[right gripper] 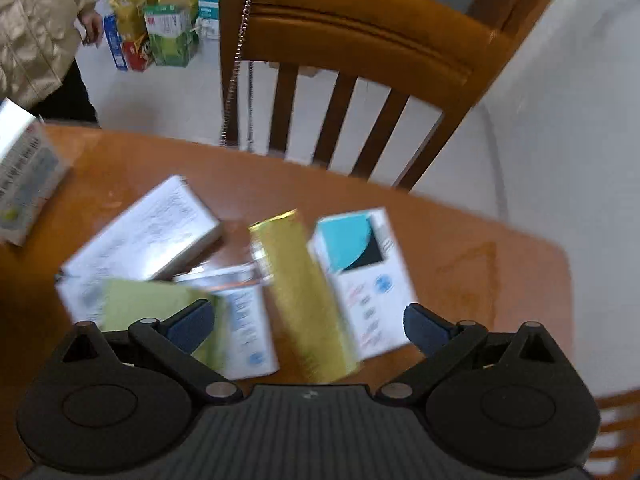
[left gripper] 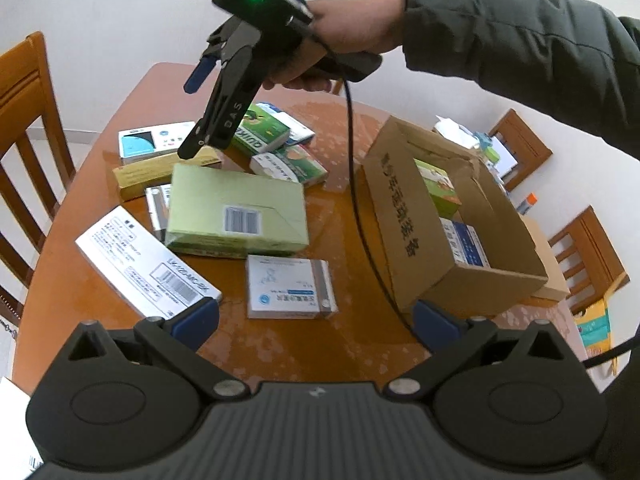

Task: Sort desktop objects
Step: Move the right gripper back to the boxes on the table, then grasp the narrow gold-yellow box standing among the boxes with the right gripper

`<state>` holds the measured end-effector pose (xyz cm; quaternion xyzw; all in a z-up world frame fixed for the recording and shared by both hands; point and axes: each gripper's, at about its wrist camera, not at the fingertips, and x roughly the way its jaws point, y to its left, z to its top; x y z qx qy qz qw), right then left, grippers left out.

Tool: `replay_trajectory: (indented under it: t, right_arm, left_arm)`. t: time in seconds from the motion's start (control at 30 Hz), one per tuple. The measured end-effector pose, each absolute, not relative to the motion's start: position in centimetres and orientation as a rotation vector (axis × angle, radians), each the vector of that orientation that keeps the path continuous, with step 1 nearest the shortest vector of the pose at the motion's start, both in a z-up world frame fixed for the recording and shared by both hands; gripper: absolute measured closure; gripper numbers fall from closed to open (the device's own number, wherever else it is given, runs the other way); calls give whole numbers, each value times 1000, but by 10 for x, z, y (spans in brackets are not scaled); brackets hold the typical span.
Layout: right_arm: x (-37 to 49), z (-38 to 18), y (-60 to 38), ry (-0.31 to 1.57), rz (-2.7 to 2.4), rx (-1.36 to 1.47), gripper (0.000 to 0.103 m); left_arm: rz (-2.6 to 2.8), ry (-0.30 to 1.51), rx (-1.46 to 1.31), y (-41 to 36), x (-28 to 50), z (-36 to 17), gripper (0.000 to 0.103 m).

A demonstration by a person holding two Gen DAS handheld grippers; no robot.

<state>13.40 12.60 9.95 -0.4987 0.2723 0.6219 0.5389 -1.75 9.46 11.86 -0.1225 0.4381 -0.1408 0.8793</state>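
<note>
— What do you see from where you sit?

— I see a brown wooden surface point(left gripper: 352, 208) with lots of small boxes on it. My left gripper point(left gripper: 316, 318) is spread wide and holds nothing. It hangs above a white and grey box point(left gripper: 290, 288).

— And the other one?

— My right gripper point(right gripper: 308, 322) is spread wide too, with nothing in it. It hangs over the boxes. In the left view I see it up in the air, in a hand point(left gripper: 352, 36) with a dark green sleeve.

— Where are the boxes?

— A big light green box point(left gripper: 238, 210) lies in the middle, partly on top of other boxes. A long white box point(left gripper: 146, 264) lies just beside it. A gold box point(right gripper: 304, 300) lies between a white box with a blue shape point(right gripper: 362, 280) and a small white box point(right gripper: 248, 328). That view is blurry, so I cannot read the words.

— Is there a place to put them?

— Yes. An open cardboard box point(left gripper: 404, 224) sits on the right side of the surface. A green box point(left gripper: 438, 188) and a white and blue box point(left gripper: 466, 246) are inside it. A wooden chair point(right gripper: 352, 52) stands at the far edge.
</note>
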Motion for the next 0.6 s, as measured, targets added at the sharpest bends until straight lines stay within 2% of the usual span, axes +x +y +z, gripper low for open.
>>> replay_trajectory:
  t: [0.27,0.33,0.37,0.4,0.43,0.6]
  right_arm:
    - [126,68,140,543,1581,-1368,3]
    - [129,66,144,567,1613,-1368,11]
    - [132,64,149,583,1614,-1370,20]
    - [133,62,153,603,1610,-1382,33]
    - [135,59,156,628,1607,-1397,37]
    - [135,50,156,658,1640,-1446,37]
  left_arm:
    - [-276,928,-296,107,-14,109,0]
    - [-273,929,-306,110,-12,108,0]
    - [-272,929,-310,111,-12,107,0]
    - [-271,930,-314,112,-11,106,0]
    - [-270,929,-317,113,-10,106,0]
    - [-264,932,-332,117,-8,103,0]
